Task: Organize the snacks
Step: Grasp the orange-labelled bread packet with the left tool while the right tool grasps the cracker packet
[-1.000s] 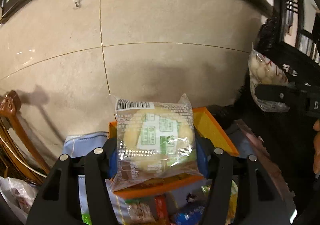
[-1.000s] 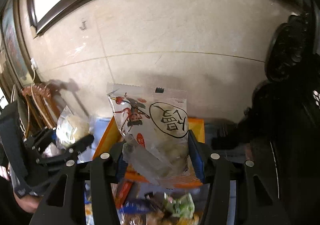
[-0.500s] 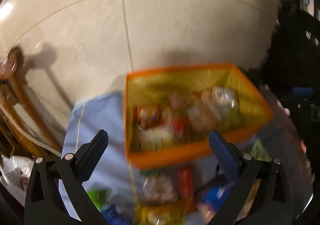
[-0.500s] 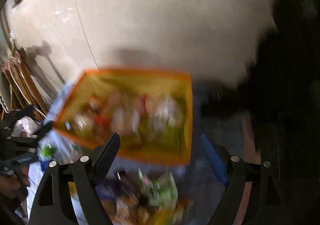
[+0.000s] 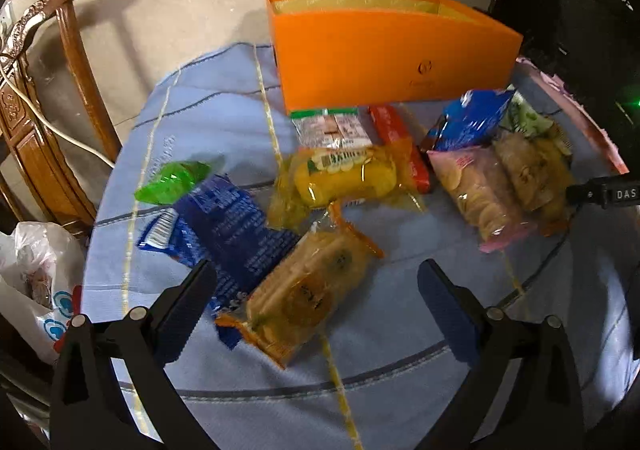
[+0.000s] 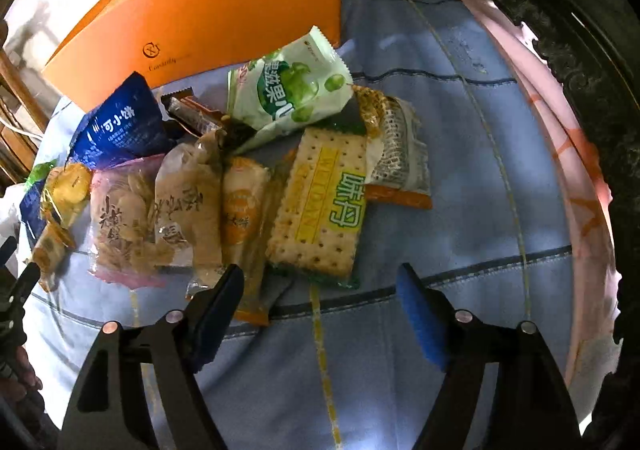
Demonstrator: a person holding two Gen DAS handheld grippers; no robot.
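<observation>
An orange box (image 5: 392,50) stands at the back of the blue tablecloth (image 5: 200,122), with loose snack packs in front of it. My left gripper (image 5: 316,278) is open wide and empty, low over a clear orange-trimmed biscuit pack (image 5: 308,290) beside a dark blue pack (image 5: 228,226). A yellow cake pack (image 5: 344,174) lies beyond. My right gripper (image 6: 320,274) is empty and its jaws are closing. The near end of a yellow-green cracker pack (image 6: 320,210) lies between its fingertips, untouched by the pads. A green-and-white fruit pack (image 6: 288,90) leans against the box (image 6: 200,10).
A carved wooden chair (image 5: 52,90) and a white plastic bag (image 5: 32,282) sit left of the table. Dark carved furniture (image 6: 580,50) and a pink cloth edge (image 6: 560,138) border the right side. Bare cloth (image 6: 460,190) lies right of the cracker pack.
A second ago each gripper held a snack pack above the orange box. Both packs are gone from the jaws, which have opened, and both grippers have dropped to the snacks in front of the box.
</observation>
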